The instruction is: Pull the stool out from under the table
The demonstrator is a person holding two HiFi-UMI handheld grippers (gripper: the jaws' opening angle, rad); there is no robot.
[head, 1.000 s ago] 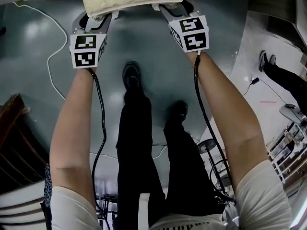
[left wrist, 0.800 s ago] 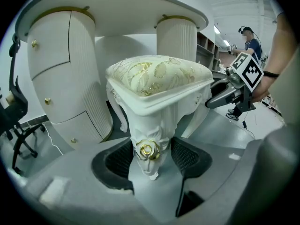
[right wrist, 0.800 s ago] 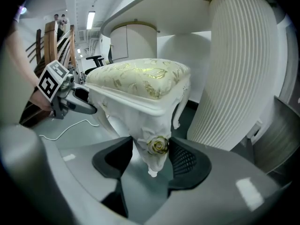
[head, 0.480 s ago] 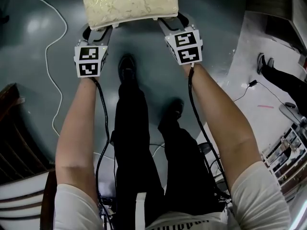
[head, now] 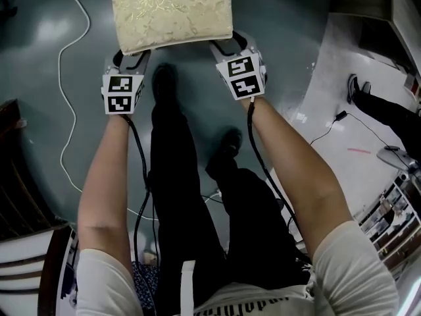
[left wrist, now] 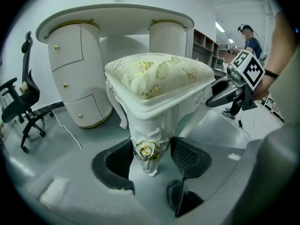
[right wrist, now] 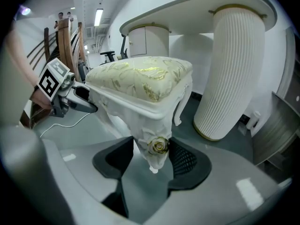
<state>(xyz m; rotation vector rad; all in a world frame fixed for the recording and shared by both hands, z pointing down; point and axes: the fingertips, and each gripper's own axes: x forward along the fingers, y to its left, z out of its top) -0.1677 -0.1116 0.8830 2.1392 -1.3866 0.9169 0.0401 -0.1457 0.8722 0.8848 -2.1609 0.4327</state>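
Since a second ago the cushioned stool (head: 172, 13) has slid closer to the person's feet; it stands on the grey floor in front of the white table (left wrist: 117, 18). The left gripper (left wrist: 149, 154) clamps its near-left leg. The right gripper (right wrist: 152, 157) clamps the near-right leg, its jaws having just been closing.

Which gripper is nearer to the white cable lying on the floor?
Left. The left gripper holds a leg of the stool on the side of the white cable; the right gripper, whose jaws have just been closing on another leg, is across the stool.
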